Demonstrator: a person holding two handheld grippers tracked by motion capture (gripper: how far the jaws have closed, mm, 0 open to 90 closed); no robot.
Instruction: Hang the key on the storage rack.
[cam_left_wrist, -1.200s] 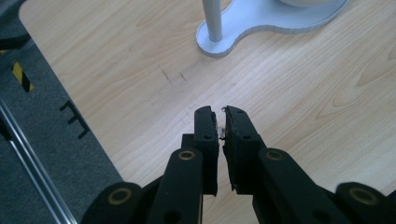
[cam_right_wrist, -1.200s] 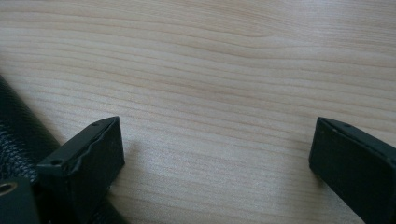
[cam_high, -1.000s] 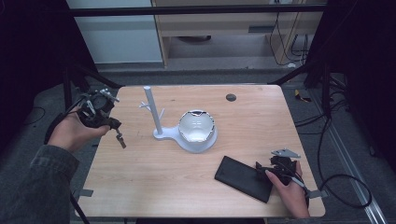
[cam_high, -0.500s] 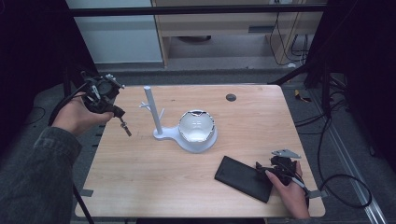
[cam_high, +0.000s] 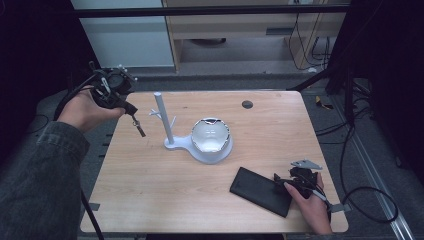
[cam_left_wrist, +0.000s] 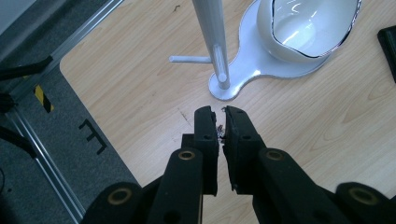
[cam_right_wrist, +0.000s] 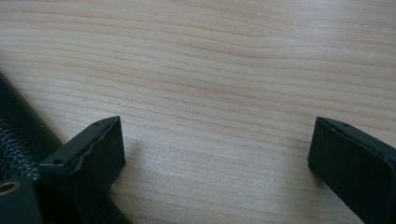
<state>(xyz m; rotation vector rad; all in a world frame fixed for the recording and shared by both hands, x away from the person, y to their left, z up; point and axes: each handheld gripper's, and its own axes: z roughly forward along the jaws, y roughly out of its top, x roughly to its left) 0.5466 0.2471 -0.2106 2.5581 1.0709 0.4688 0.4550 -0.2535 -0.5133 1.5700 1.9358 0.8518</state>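
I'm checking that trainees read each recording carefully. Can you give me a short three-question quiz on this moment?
1. True or false: the right gripper has its jaws wide apart over the bare wooden table.
2. What lies right beside the right gripper? A. a black case; B. a red cup; C. a pair of scissors.
3. What is pinched between the jaws of the left gripper, near the white stand?

Key: 1. True. 2. A. 3. A small shiny item, too small to identify.

we see the left gripper, pinching a thin silvery chain, risen toward the frame's upper left.
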